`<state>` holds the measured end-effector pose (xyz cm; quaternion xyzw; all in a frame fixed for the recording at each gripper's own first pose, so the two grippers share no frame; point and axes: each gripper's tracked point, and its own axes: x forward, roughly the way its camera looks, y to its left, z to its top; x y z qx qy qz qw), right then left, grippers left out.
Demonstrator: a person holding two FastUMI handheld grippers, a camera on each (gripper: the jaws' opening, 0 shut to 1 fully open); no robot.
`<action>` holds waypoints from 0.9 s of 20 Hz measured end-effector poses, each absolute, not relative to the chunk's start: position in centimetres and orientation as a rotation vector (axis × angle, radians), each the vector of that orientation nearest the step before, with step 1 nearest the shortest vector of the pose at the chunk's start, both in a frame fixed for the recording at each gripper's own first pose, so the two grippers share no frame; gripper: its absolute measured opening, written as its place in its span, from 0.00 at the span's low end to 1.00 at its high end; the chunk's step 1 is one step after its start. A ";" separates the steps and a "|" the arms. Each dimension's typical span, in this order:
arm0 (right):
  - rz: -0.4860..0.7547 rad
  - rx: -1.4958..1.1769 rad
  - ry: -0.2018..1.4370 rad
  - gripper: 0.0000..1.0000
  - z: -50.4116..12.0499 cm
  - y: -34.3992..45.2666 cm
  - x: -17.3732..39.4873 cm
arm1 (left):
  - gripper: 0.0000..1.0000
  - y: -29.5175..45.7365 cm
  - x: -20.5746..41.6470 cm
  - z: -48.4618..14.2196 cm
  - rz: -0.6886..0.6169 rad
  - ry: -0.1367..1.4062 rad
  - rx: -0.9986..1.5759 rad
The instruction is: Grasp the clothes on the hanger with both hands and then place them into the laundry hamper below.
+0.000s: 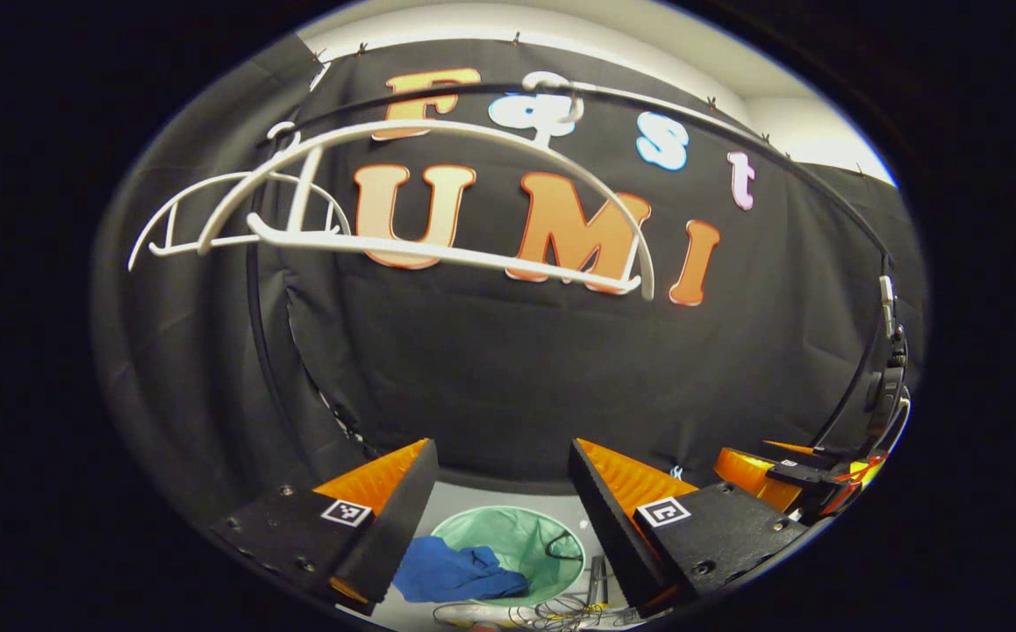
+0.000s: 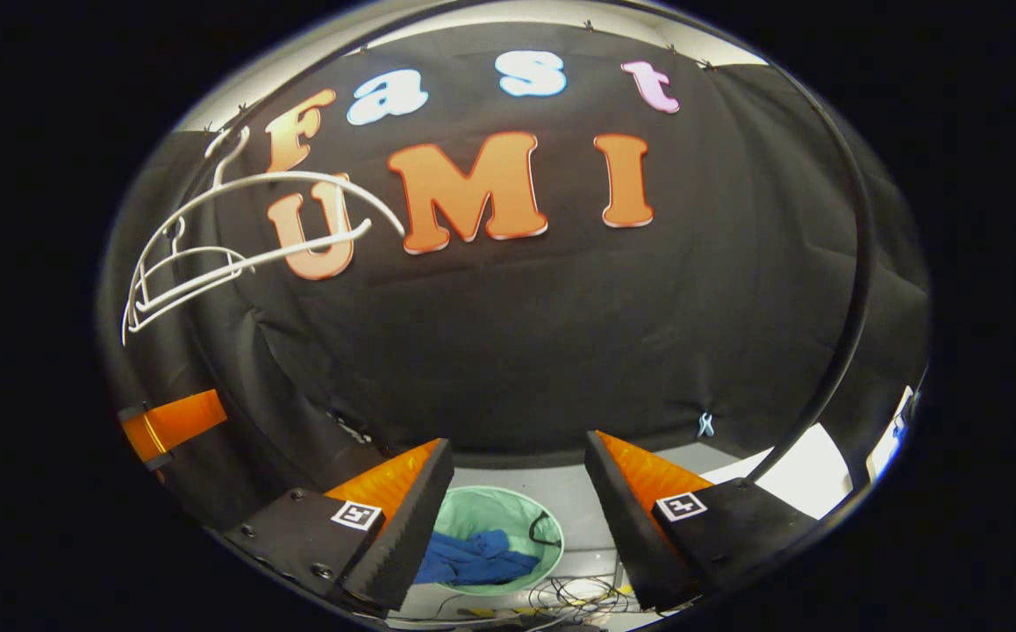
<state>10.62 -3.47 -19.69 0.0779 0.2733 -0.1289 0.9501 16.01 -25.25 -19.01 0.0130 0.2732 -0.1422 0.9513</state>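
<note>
Blue clothes (image 1: 451, 572) lay inside green hamper (image 1: 525, 531) on the floor, partly hidden behind left gripper (image 1: 501, 518); white hangers (image 1: 438, 202) bare overhead; left gripper and right gripper (image 2: 517, 518) both spread apart, holding nothing

both views look from high up toward the booth wall, tilted down over the green hamper (image 1: 517, 549) (image 2: 499, 535) far below; both share the white hangers (image 1: 438, 202) (image 2: 210, 254) upper left.
</note>
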 end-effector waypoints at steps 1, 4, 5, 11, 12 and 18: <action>-0.264 0.150 0.524 0.98 -18.5 -3.7 10.8 | 0.95 -24.8 16.5 -18.2 -0.282 0.531 0.024; -0.270 0.112 0.430 0.98 -15.0 -4.0 11.0 | 0.94 -24.2 17.2 -15.9 -0.266 0.463 0.026; -0.271 0.097 0.401 0.98 -14.0 -4.1 11.2 | 0.94 -24.0 17.4 -15.0 -0.262 0.436 0.023; -0.270 0.036 0.274 0.89 -10.2 -4.7 10.6 | 0.90 -23.6 18.2 -13.0 -0.246 0.361 0.036; -0.267 0.027 0.260 0.89 -10.0 -4.6 10.9 | 0.94 -23.6 18.3 -13.0 -0.240 0.363 0.036; -0.247 0.031 0.229 0.89 -9.3 -5.0 12.2 | 0.94 -23.9 19.3 -12.1 -0.214 0.316 0.057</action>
